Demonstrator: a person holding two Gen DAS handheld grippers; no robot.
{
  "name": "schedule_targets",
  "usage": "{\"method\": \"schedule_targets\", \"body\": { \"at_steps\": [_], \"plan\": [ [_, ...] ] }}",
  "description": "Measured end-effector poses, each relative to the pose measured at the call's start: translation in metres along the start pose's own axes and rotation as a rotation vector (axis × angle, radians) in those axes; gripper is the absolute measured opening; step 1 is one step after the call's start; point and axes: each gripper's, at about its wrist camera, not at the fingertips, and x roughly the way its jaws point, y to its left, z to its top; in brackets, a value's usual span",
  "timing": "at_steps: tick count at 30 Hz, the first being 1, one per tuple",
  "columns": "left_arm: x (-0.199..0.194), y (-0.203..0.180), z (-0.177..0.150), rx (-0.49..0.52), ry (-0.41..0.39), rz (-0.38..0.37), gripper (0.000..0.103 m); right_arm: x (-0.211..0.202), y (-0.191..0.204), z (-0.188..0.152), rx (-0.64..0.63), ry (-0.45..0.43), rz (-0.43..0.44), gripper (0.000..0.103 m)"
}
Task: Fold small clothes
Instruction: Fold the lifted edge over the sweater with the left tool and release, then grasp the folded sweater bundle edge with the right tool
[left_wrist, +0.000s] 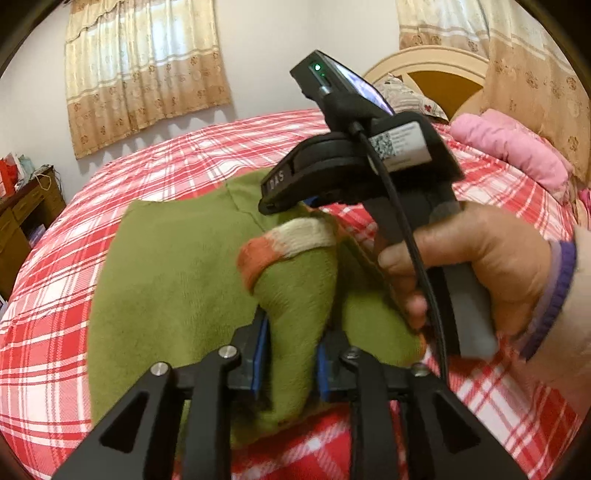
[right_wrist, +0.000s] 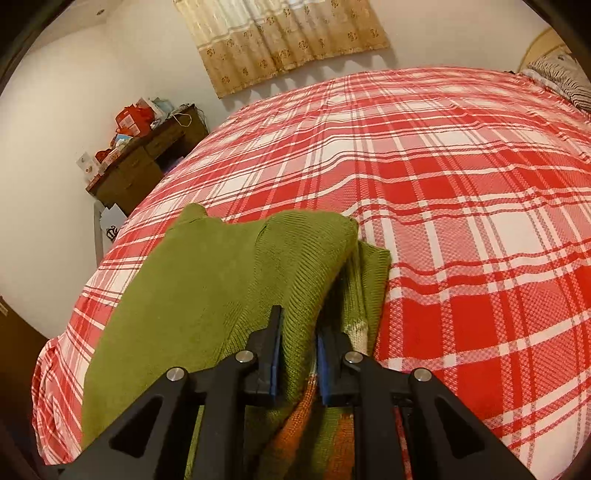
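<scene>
A green knitted sweater (left_wrist: 166, 277) lies partly folded on the red plaid bedcover (left_wrist: 147, 166). One sleeve, ending in an orange and white cuff (left_wrist: 288, 240), stands up between the blue pads of my left gripper (left_wrist: 291, 354); the cloth fills the gap and touches both pads. In the left wrist view a hand (left_wrist: 480, 266) holds my right gripper (left_wrist: 280, 205), whose tips rest at the sweater just beyond the cuff. In the right wrist view the right gripper (right_wrist: 299, 354) is shut on a raised fold of the sweater (right_wrist: 221, 277), with striped orange knit under it.
A pink bundle (left_wrist: 517, 151), a patterned pillow (left_wrist: 406, 96) and a rounded headboard (left_wrist: 436, 70) lie at the far right. A cluttered wooden desk (right_wrist: 144, 162) stands against the wall past the bed's left edge. Plaid bedcover (right_wrist: 461, 184) stretches to the right of the sweater.
</scene>
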Motion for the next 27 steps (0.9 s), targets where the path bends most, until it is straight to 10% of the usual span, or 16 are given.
{"method": "schedule_targets", "body": {
  "at_steps": [10,16,21,27],
  "plan": [
    [-0.062,0.054,-0.066,-0.064,0.062,-0.014,0.044,-0.091,-0.014,-0.053,0.031,-0.061,-0.164,0.032],
    [-0.066,0.075,-0.086,-0.169,0.122,0.045,0.044,-0.149,0.035,-0.082,-0.057,-0.125,-0.065,0.033],
    [-0.081,0.089,-0.084,-0.25,0.118,0.035,0.049,-0.129,0.081,-0.088,-0.188,-0.071,-0.046,0.05],
    [-0.097,0.104,-0.091,-0.252,0.089,0.108,0.066,-0.081,0.086,-0.119,-0.279,0.057,-0.188,0.039]
  ]
}}
